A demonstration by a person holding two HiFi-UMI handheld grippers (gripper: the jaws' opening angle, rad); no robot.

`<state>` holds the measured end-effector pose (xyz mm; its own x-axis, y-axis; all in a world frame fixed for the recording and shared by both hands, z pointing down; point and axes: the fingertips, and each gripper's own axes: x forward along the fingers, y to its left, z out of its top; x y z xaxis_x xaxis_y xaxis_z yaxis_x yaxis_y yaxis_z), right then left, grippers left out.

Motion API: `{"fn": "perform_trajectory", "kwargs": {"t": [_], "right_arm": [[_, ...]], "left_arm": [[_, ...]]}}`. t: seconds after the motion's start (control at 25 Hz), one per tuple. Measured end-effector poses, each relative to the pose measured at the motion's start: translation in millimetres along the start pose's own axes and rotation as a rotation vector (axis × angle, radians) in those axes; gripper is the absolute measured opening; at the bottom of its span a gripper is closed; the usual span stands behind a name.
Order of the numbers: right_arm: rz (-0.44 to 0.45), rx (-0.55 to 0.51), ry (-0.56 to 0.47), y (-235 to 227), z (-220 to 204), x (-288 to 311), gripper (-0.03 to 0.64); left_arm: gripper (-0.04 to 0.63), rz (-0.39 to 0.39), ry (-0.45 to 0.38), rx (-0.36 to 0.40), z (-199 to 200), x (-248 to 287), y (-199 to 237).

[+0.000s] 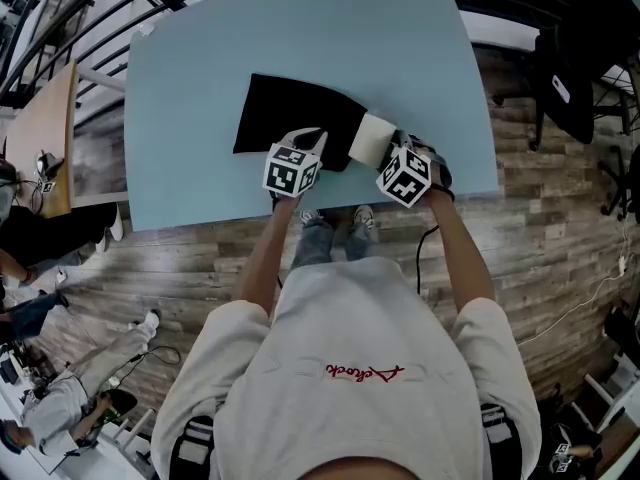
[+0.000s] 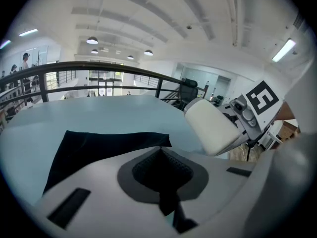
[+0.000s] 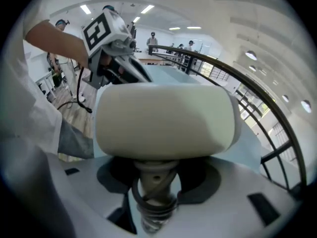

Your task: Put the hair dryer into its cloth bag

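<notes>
A black cloth bag (image 1: 295, 116) lies flat on the light blue table (image 1: 190, 158), near its front edge. My left gripper (image 1: 308, 144) is shut on the bag's near right edge. In the left gripper view the black cloth (image 2: 101, 145) runs into the closed jaws of the left gripper (image 2: 161, 171). The cream-white hair dryer (image 1: 372, 139) hangs just right of the bag, with my right gripper (image 1: 396, 156) shut on its handle. In the right gripper view the dryer's head (image 3: 163, 120) fills the middle above the right gripper (image 3: 154, 185). The handle (image 3: 153, 180), with cord wound round it, sits between the jaws.
The table's front edge runs just under both grippers. A black office chair (image 1: 575, 58) stands to the right on the wooden floor. People sit by a desk at the far left (image 1: 40, 238). A dark railing (image 1: 60, 18) runs behind the table.
</notes>
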<state>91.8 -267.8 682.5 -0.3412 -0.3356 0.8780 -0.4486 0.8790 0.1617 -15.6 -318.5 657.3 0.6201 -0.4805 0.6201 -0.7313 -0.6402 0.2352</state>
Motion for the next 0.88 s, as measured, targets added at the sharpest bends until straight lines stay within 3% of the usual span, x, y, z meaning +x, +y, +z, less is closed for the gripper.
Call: {"fn": "perform_trajectory", "kwargs": {"t": [0.2, 0.56, 0.88], "right_arm": [[0.067, -0.134, 0.131, 15, -9, 22, 0.242], [0.19, -0.264, 0.317, 29, -23, 52, 0.242], [0.24, -0.284, 0.386, 32, -23, 64, 0.242]], "left_arm": [[0.009, -0.012, -0.01, -0.001, 4, -2, -2], [0.009, -0.02, -0.019, -0.005, 4, -2, -1], [0.009, -0.044, -0.024, -0.004, 5, -6, -3]]}}
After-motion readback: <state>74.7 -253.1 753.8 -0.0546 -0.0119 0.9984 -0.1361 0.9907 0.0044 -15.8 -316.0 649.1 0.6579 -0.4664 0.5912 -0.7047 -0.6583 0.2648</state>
